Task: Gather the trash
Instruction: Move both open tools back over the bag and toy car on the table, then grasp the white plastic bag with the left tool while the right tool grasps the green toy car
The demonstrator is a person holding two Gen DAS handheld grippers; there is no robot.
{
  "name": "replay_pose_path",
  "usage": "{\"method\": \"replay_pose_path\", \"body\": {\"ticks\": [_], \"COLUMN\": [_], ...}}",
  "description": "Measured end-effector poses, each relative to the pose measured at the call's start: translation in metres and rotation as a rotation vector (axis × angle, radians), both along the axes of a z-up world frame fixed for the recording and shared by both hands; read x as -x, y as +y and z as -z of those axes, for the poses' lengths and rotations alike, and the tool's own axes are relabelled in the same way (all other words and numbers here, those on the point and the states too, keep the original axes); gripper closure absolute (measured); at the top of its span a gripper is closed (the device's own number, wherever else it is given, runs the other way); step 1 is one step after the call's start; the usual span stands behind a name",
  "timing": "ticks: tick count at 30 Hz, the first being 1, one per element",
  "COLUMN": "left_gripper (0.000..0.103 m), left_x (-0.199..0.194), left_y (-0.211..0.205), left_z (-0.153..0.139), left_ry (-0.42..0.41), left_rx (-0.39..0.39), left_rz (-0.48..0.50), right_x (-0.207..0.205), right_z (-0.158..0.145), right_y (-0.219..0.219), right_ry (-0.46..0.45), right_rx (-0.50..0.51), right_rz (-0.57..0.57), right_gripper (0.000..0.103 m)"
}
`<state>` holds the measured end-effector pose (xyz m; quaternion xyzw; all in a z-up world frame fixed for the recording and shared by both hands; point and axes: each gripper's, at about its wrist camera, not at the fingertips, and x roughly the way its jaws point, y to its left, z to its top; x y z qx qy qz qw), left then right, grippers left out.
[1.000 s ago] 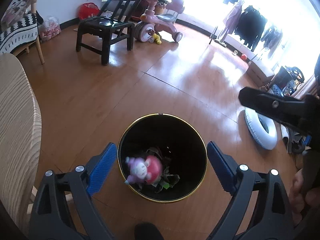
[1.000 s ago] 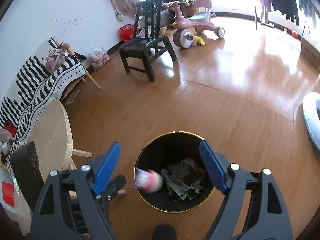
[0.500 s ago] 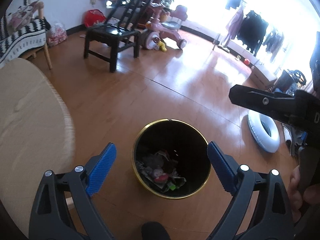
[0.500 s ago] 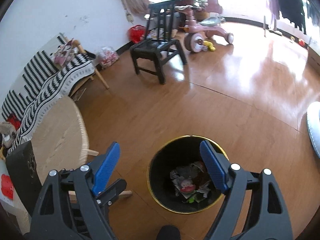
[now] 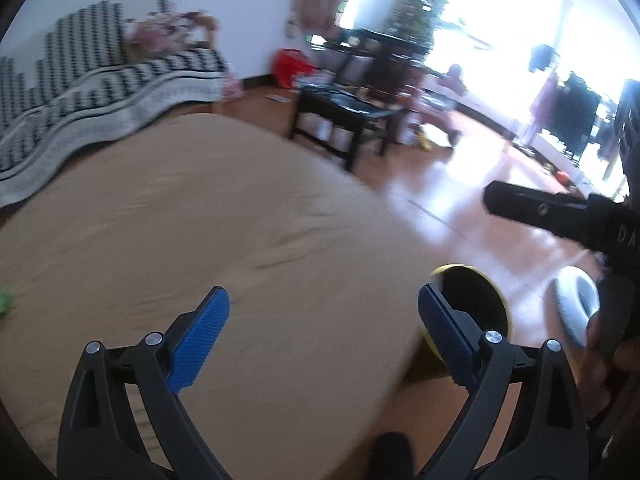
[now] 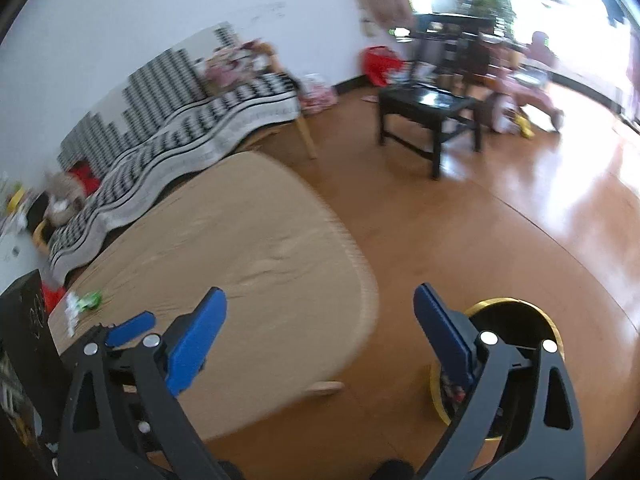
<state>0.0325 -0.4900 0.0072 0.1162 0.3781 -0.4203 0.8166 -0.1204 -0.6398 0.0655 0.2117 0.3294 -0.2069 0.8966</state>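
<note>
Over the near edge of the tan table point(image 5: 240, 240) I see my left gripper point(image 5: 322, 330) with its jaws spread wide and nothing between the blue pads point(image 5: 198, 334). My right gripper point(image 6: 320, 328) hangs over the table's rounded end and the wooden floor point(image 6: 460, 232); its jaws are opening, and they too are empty.

The black trash bin with a gold rim point(image 6: 516, 312) stands on the floor just beside the table end. In the right wrist view I can look partly into it and make out some scraps low inside, behind the right finger. The left wrist view gives me only a slice of the same bin point(image 5: 472, 300) past the table edge, with its contents hidden.

Only the right wrist view shows me a green and white wrapper point(image 6: 82, 304) lying on the tabletop near its far left side, just beyond the tip of my left gripper as it pokes in from the left. In the left wrist view a blurred green smear point(image 5: 6, 300) at the frame's left edge may be that wrapper; I cannot tell.

Only the left wrist view shows a white inflatable ring point(image 5: 576, 308) on the floor beyond the bin, and one black finger of my right gripper point(image 5: 540, 212) crossing above it.

Farther back, both views give me a black-and-white zigzag blanket point(image 6: 192, 136) over a seat, a dark wooden chair point(image 6: 432, 108) and a pink ride-on toy point(image 6: 528, 80) by the bright window.
</note>
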Motion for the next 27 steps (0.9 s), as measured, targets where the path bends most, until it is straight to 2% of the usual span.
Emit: {"method": "replay_pose_path", "body": {"ticks": [3,8,12,16,20,25,27], "left_gripper": [0.010,0.009,0.009,0.008,0.007,0.007,0.007], "left_x": [-0.032,-0.074,-0.096,-0.123,-0.156,-0.193,-0.205], "left_y": [0.063,0.159,0.225,0.288,0.332,0.361,0.368], "left_z": [-0.007,-0.010,-0.008,-0.006,0.002,0.027,0.037], "left_ry": [-0.035,-0.024,-0.028,-0.047,-0.038,-0.045,-0.035], "left_rx": [-0.011,0.002,-0.005,-0.044,-0.077,-0.156,-0.164], "left_rz": [-0.096,-0.261,-0.362,-0.455,-0.516,-0.545,-0.549], "right_x": [-0.043,-0.112,-0.161,-0.210,-0.251,-0.297,-0.313], "right_z": [-0.006,-0.008,0.000,0.012,0.028,0.056,0.070], "right_y": [0.042,0.111,0.171,0.233,0.277,0.320,0.333], "right_ry": [0.002,0.015,0.028,0.046,0.069,0.123,0.152], "right_rx": [0.011,0.022,0.020,0.021,0.036,0.080,0.108], "right_rz": [-0.095,-0.236,-0.358,-0.493,-0.596,-0.709,-0.758], "right_gripper": [0.011,0.010,0.010,0.010,0.010,0.010,0.010]}}
